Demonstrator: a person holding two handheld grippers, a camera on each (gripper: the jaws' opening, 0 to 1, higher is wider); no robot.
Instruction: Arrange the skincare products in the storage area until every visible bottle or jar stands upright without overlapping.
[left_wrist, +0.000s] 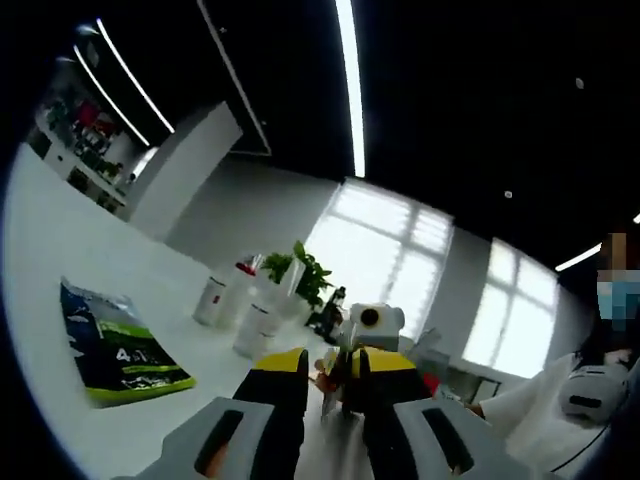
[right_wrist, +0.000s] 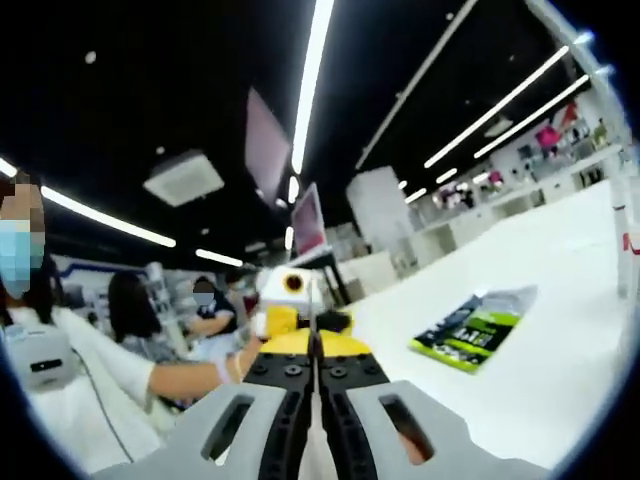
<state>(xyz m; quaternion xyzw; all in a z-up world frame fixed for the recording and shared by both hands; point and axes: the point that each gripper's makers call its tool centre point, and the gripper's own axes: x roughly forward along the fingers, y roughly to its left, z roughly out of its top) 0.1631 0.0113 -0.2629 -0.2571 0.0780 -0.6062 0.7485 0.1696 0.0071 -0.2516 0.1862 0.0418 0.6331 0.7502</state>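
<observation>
Skincare bottles (left_wrist: 240, 300) stand clustered far back on counter (left_wrist: 60, 260), beyond green packet (left_wrist: 125, 345). Left tongs (left_wrist: 330, 385) narrow, right tongs (right_wrist: 318, 375) closed, both empty. Approach low, open before reaching.

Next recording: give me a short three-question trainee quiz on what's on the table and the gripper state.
1. True or false: the green packet stands upright on the white table.
2. In the right gripper view, the fingers of the right gripper are: A) spread wide apart, B) closed together, C) clamped around a jar.
3. Fill in: in the left gripper view, a leafy green ____ rises right behind the white bottles.

Key: 1 false, it lies flat. 2 B. 3 plant.
</observation>
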